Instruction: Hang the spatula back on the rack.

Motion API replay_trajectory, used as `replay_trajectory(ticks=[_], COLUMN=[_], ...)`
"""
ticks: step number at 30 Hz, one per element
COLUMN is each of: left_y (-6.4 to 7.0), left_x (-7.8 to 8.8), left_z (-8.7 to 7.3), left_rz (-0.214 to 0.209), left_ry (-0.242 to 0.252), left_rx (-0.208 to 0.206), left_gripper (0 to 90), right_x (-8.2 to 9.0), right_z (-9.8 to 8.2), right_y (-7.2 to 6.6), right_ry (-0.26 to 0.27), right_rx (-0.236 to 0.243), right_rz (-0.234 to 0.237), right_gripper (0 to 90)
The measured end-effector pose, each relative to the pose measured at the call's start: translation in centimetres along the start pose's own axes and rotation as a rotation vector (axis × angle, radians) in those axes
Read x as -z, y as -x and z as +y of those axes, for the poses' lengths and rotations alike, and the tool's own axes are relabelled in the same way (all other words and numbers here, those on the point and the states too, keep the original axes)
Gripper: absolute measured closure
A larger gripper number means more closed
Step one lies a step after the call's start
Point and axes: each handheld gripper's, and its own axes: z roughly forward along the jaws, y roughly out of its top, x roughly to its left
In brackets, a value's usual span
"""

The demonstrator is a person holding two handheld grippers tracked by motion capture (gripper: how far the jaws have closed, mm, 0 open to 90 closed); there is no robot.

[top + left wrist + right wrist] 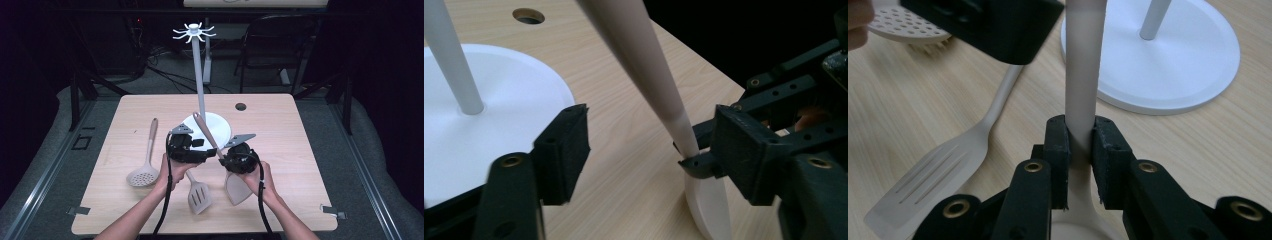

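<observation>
Far left on the bench (280, 200): skimmer (144, 170) w/ perforated bowl, lying flat, handle pointing away from the person, clear of both hands.

Left tool (202, 146): jaws open, pads not pressing on anything. In the left gripper view the spatula handle passes between the two jaws, nearer the far pad; no contact visible.

Below the left tool: slotted turner (199, 196) flat on the bench, head toward the person, handle running up under the left hand (172, 170).

Centre: spatula (206, 135), i.e. the work item. Held clear of the bench, tilted. Long axis runs from handle tip, up-left over the stand base, down-right to the blade (237, 189) near the person. Handle tip close to the stand post (199, 85); whether it touches cannot be told.

Behind: white hook stand, round base (222, 129), hook crown on top. Post and base are the obstacles nearest the handle.

Right tool (1079, 145): closed on the spatula neck, pads clamping both sides just above the blade.
</observation>
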Motion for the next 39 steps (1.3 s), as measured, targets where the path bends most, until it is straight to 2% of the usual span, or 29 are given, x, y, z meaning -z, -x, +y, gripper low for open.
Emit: replay_trajectory(ticks=[3, 5, 7, 8, 9, 11, 13, 14, 15, 17, 18, 19, 20, 21, 25, 27, 33, 36, 38, 39], left_y=[0.0, 0.0, -0.1, -0.1, 0.0, -0.1, -0.3, -0.6, -0.7, -0.7, -0.7, -0.7, -0.7, -0.6, -0.4, -0.3, 0.2, 0.2, 0.2, 0.2], left_x=[-0.2, -0.3, -0.3, -0.3, -0.3, -0.3, -0.2, -0.1, 0.0, 0.0, 0.2, 0.2, 0.3, 0.4, 0.8, 0.9, 0.8, 0.7, 0.6, 0.6], left_z=[-0.1, -0.2, -0.3, -0.3, -0.4, -0.5, -0.6, -0.7, -0.7, -0.6, -0.6, -0.6, -0.5, -0.4, -0.3, -0.3, -0.3, -0.3, -0.6, -0.6], left_rz=[-0.016, -0.006, -0.015, -0.020, -0.016, -0.022, -0.026, -0.038, -0.039, -0.040, -0.048, -0.048, -0.050, -0.046, -0.052, -0.071, -0.093, -0.099, -0.102, -0.102], left_ry=[0.014, 0.019, 0.029, 0.032, 0.034, 0.041, 0.038, 0.041, 0.042, 0.046, 0.056, 0.056, 0.057, 0.057, 0.085, 0.094, 0.092, 0.087, 0.113, 0.113], left_rx=[0.016, 0.019, 0.025, 0.027, 0.026, 0.030, 0.042, 0.060, 0.061, 0.063, 0.062, 0.062, 0.058, 0.055, 0.050, 0.051, 0.033, 0.030, 0.056, 0.056], left_gripper=[43.2, 49.8, 57.1, 57.1, 62.6, 64.2, 64.8, 65.3, 65.6, 65.8, 66.5, 66.8, 67.0, 67.1, 67.5, 66.4, 62.0, 63.7, 67.4, 69.7], right_x=[-0.1, -0.2, -0.3, -0.3, -0.5, -0.5, -0.4, -0.4, -0.4, -0.4, -0.7, -0.7, -1.0, -1.0, -0.9, -0.8, -0.5, -0.4, -0.4, -0.4], right_z=[0.1, 0.1, 0.1, 0.1, 0.0, 0.0, -0.1, -0.2, -0.2, -0.4, -0.6, -0.6, -0.7, -0.7, -0.6, -0.5, -0.3, -0.3, -0.3, -0.3], right_y=[-0.4, -0.6, -0.8, -0.8, -0.9, -0.8, -0.7, -0.6, -0.5, -0.3, -0.1, -0.1, -0.3, -0.3, -0.8, -0.9, -1.1, -1.1, -1.2, -1.2], right_ry=[-0.005, 0.002, 0.000, 0.000, -0.005, -0.004, -0.007, -0.022, -0.044, -0.047, -0.073, -0.073, -0.084, -0.084, -0.054, -0.049, -0.025, -0.011, 0.001, 0.001], right_rx=[0.015, 0.021, 0.028, 0.028, 0.028, 0.023, 0.024, 0.028, 0.042, 0.046, 0.040, 0.040, 0.055, 0.057, 0.056, 0.046, 0.035, 0.026, 0.023, 0.023], right_rz=[-0.003, 0.001, -0.006, -0.006, -0.002, 0.005, 0.019, 0.033, 0.033, 0.034, 0.056, 0.056, 0.058, 0.061, 0.032, 0.024, 0.011, 0.014, 0.013, 0.013], right_gripper=[78.4, 78.4, 78.4, 78.4, 78.1, 77.4, 73.2, 69.8, 68.6, 67.8, 68.5, 68.5, 74.4, 75.3, 76.6, 76.8, 77.3, 77.4, 77.5, 77.5])
